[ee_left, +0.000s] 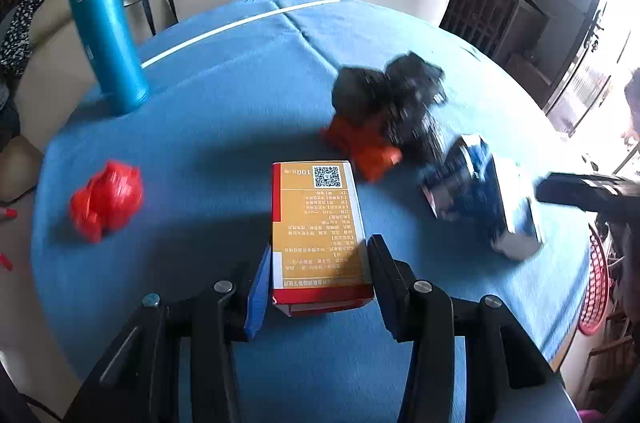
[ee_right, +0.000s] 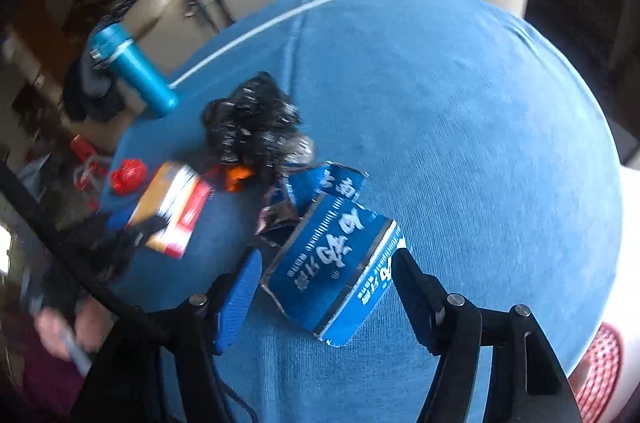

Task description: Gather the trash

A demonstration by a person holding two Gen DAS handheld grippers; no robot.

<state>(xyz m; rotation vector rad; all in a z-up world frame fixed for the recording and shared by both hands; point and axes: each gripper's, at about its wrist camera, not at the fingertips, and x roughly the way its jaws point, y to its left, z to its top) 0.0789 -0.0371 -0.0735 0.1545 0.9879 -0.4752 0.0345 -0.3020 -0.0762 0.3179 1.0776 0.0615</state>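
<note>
Motion blur smears much of both views: the black crumpled bag (ee_left: 394,103) and the orange scrap (ee_left: 360,147) tucked under it have no crisp edges, and in the right wrist view the person's hand at the lower left is only a pale smudge. A red basket (ee_left: 596,287) is cut off at the frame edge beyond the blue-clothed worktop (ee_left: 240,111). The left gripper (ee_left: 318,263) is clenched on the red and gold box (ee_left: 318,223), its blue pad and black finger pressing the box's two long sides near the close end. The right gripper (ee_right: 326,283) grasps the torn blue carton (ee_right: 336,259) across its width, the far flaps ragged and hard to read. A crumpled red wrapper (ee_left: 107,205) lies apart to the left, and a teal bottle (ee_left: 106,27) stands near the worktop's far left edge.
</note>
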